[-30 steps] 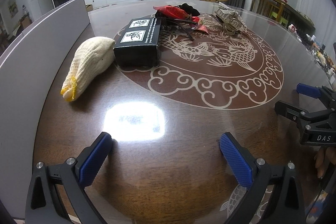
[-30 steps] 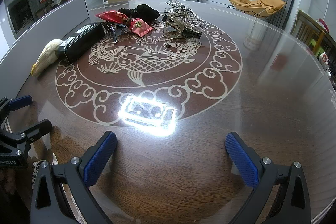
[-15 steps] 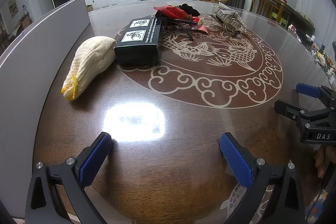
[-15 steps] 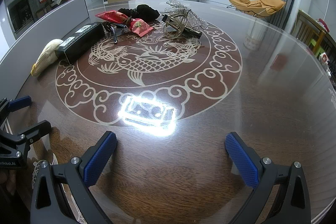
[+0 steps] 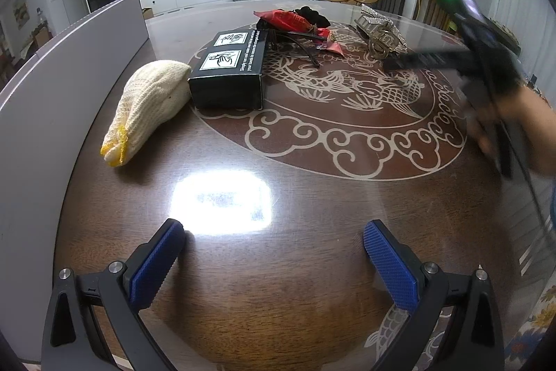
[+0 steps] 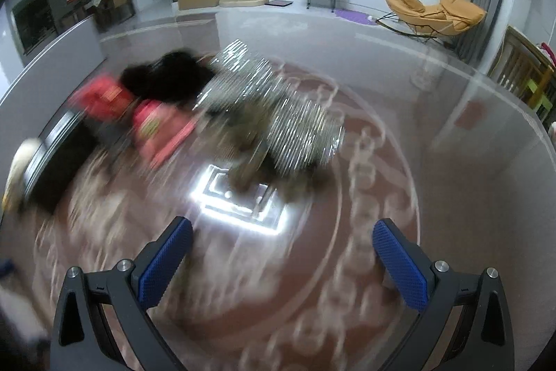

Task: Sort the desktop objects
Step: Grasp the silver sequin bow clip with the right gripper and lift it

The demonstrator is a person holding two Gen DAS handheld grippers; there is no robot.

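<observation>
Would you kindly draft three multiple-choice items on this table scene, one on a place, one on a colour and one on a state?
1. What lies directly left of the black box in the left wrist view?
A. a cream knitted glove
B. a red packet
C. a sparkly belt

2. What colour are the pads of the left hand-held gripper?
A. red
B. blue
C. yellow

3. How does the right hand-held gripper stand?
A. shut on the box
B. shut on the glove
C. open and empty

Answers: 1 A, the cream knitted glove lies against the box's left side; 2 B, both pads are blue and ribbed; 3 C, its fingers are wide apart with only the table between them.
</observation>
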